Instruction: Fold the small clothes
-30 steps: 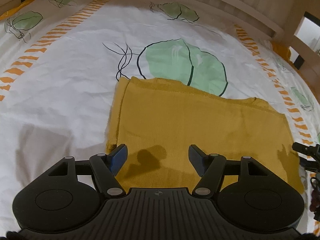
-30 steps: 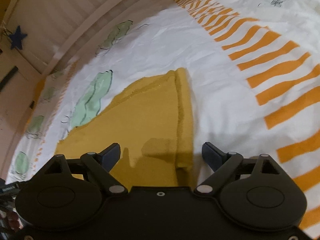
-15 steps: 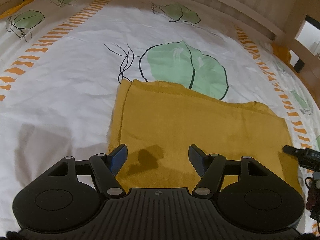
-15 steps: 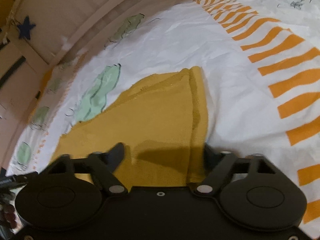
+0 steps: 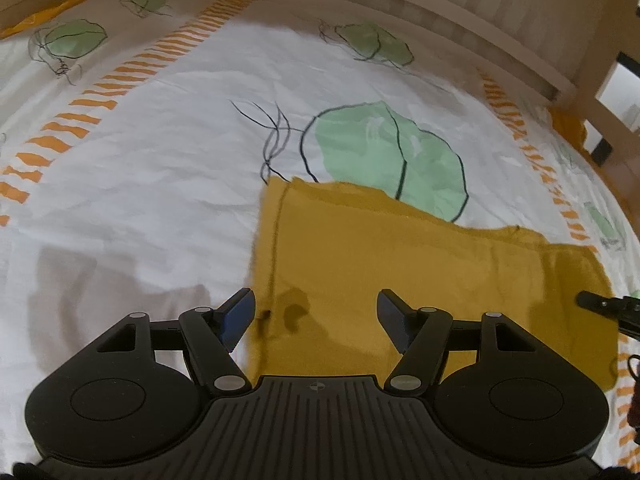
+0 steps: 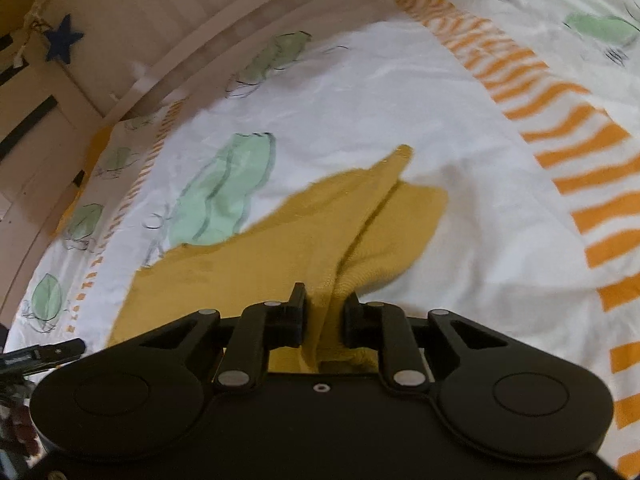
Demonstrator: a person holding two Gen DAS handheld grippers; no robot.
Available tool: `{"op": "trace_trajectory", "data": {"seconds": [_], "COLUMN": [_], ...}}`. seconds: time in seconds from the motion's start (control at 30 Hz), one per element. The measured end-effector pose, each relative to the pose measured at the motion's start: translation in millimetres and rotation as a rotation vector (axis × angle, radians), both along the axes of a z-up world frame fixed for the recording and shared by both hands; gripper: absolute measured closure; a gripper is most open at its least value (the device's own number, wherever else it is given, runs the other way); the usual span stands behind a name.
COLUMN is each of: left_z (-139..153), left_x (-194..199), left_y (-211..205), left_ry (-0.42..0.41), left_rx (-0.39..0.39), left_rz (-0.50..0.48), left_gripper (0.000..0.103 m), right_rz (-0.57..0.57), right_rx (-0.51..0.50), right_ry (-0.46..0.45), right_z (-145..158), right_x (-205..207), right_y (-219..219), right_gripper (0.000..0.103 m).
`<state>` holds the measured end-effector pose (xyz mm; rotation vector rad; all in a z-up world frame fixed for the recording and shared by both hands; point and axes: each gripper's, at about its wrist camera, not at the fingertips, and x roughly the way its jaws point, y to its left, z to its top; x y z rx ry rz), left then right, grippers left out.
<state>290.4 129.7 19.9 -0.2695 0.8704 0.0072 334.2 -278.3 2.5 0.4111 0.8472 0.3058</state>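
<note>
A mustard-yellow knit garment [image 5: 400,264] lies flat on the white bedsheet [image 5: 160,184]. My left gripper [image 5: 316,312] is open and empty, low over the garment's near left edge, with its left finger just off the cloth. My right gripper [image 6: 324,316] is shut on the garment's right edge [image 6: 332,292] and lifts a ridge of cloth that runs away from the jaws. The rest of the garment [image 6: 248,264] spreads to the left in the right wrist view. The right gripper's tip shows at the far right of the left wrist view [image 5: 600,304].
The sheet has green leaf prints [image 5: 384,156] and orange stripe bands [image 6: 560,128]. A pale wooden bed rail [image 5: 400,4] runs along the far side. A blue star [image 6: 62,38] hangs on the wall at upper left in the right wrist view.
My right gripper has closed on the garment's right edge and raised it into a fold. My left gripper has shifted left toward the garment's left edge and stays open.
</note>
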Motion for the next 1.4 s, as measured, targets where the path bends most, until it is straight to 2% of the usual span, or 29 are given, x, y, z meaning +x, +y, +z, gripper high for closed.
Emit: {"op": "trace_trajectory", "data": {"seconds": [0.17,0.3,0.7,0.93,1.23,1.33,1.4], "left_z": [8,14,22,25,25,24,24], "left_x": [-6,-12,-20,-25,-24,-23,-23], "left_y": [15,26,57,71,71,70,70], "left_ry": [-0.023,-0.037,-0.059,-0.066,-0.062,-0.060,-0.060], "left_rx": [-0.016,-0.023,-0.066,-0.079,-0.083,-0.081,-0.080], "left_rz": [0.025,0.039,0.079,0.104,0.101,0.095,0.096], "left_gripper": [0.037,0.037,0.037,0.037,0.037,0.037,0.037], "right_rz": [0.035,0.071,0.135,0.163,0.205,0.215,0.237], "right_rx": [0.042,0.063,0.143,0.099,-0.011,-0.027,-0.016], "right_ry": [-0.018,-0.027,0.024,0.028,0.012,0.015,0.022], "right_z": [24,32,9,0,-10,-14,-16], "right_x": [5,11,22,21,15,15,16], "right_y": [39,78,185,230,271,279,283], "right_gripper": [0.077,0.077,0.077,0.077,0.076,0.070,0.062]}}
